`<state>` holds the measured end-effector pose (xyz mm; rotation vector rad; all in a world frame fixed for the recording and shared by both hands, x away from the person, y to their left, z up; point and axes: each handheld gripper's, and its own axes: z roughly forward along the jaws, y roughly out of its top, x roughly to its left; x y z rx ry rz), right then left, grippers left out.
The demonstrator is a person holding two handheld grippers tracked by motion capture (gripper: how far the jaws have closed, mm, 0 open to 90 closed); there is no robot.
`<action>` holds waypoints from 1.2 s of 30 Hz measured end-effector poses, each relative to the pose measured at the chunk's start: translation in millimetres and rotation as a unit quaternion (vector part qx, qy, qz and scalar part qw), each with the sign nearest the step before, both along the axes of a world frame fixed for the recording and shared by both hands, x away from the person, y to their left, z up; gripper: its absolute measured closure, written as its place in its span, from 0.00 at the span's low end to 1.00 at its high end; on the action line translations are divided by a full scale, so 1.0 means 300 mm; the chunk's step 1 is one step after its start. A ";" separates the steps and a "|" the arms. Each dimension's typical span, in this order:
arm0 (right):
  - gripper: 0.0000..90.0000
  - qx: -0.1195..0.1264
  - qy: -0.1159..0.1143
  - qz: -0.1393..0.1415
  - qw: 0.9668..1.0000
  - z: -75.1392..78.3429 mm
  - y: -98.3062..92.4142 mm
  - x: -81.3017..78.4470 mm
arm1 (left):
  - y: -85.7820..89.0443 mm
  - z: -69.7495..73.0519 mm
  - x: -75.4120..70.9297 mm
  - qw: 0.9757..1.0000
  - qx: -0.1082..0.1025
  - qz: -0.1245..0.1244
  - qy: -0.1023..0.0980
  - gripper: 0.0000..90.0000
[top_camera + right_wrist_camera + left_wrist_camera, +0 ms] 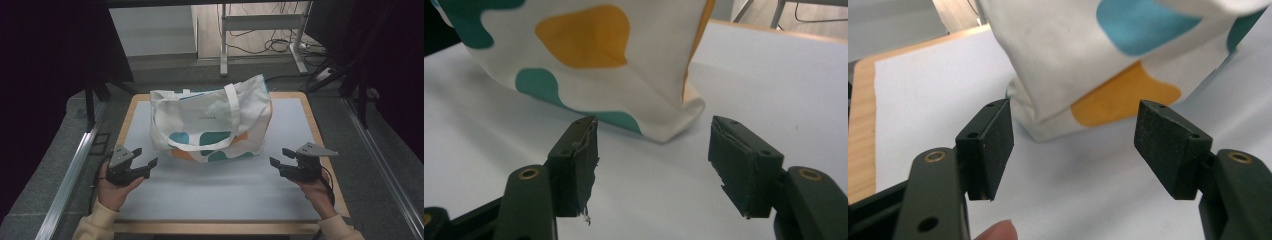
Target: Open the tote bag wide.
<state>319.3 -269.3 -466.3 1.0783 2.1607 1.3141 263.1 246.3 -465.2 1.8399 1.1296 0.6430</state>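
Observation:
A white canvas tote bag (210,120) with teal, blue and orange blotches lies on the white table top, its handle draped over the front. My left gripper (145,161) rests open near the bag's lower left corner (1048,127), a short way off it. My right gripper (281,157) is open too, just short of the bag's lower right corner (674,127). Nothing sits between either pair of jaws. In the left gripper view a fingertip (995,231) shows at the bottom edge.
The table (320,130) has a wooden rim around a white mat. Metal rails (70,175) run along both sides. Beyond the far edge stand a white desk frame (260,22) and loose cables (280,45) on the floor. Dark curtains flank the scene.

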 end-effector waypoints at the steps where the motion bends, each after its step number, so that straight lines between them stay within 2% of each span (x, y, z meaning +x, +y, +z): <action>1: 0.40 0.002 -0.003 0.001 1.000 0.009 0.001 0.002 | 0.002 0.008 0.000 1.000 -0.004 0.001 -0.002 0.35; 5: 0.41 0.008 -0.008 0.003 1.000 0.037 -0.001 0.012 | 0.008 0.034 0.003 1.000 -0.007 0.002 -0.005 0.35; 8: 0.40 0.017 -0.018 0.000 1.000 0.084 -0.002 0.029 | 0.007 0.074 0.018 1.000 -0.008 -0.001 -0.010 0.34; 9: 0.40 0.017 -0.018 0.000 1.000 0.084 -0.002 0.029 | 0.007 0.074 0.018 1.000 -0.008 -0.001 -0.010 0.34; 10: 0.40 0.023 -0.021 -0.001 1.000 0.110 -0.003 0.038 | 0.004 0.092 0.027 1.000 -0.009 -0.003 -0.013 0.34; 11: 0.40 0.023 -0.021 -0.001 1.000 0.110 -0.003 0.038 | 0.004 0.092 0.027 1.000 -0.009 -0.003 -0.013 0.34; 12: 0.39 0.027 -0.029 0.000 0.999 0.134 -0.004 0.051 | 0.003 0.105 0.039 1.000 -0.015 -0.007 -0.012 0.34; 15: 0.39 0.031 -0.034 -0.003 0.999 0.158 -0.004 0.062 | 0.002 0.117 0.051 1.000 -0.016 -0.007 -0.012 0.33; 18: 0.38 0.041 -0.043 -0.003 0.998 0.199 -0.004 0.088 | 0.006 0.140 0.076 1.000 -0.027 -0.008 -0.007 0.32; 25: 0.37 0.040 -0.045 0.004 0.998 0.251 0.031 0.137 | 0.015 0.176 0.103 0.999 -0.040 -0.006 -0.012 0.32; 29: 0.36 0.040 -0.046 0.007 0.998 0.273 0.048 0.158 | 0.018 0.186 0.118 0.999 -0.040 -0.006 -0.014 0.32; 36: 0.36 0.041 -0.051 -0.005 0.998 0.323 0.072 0.215 | 0.031 0.225 0.161 0.998 -0.052 -0.010 -0.021 0.31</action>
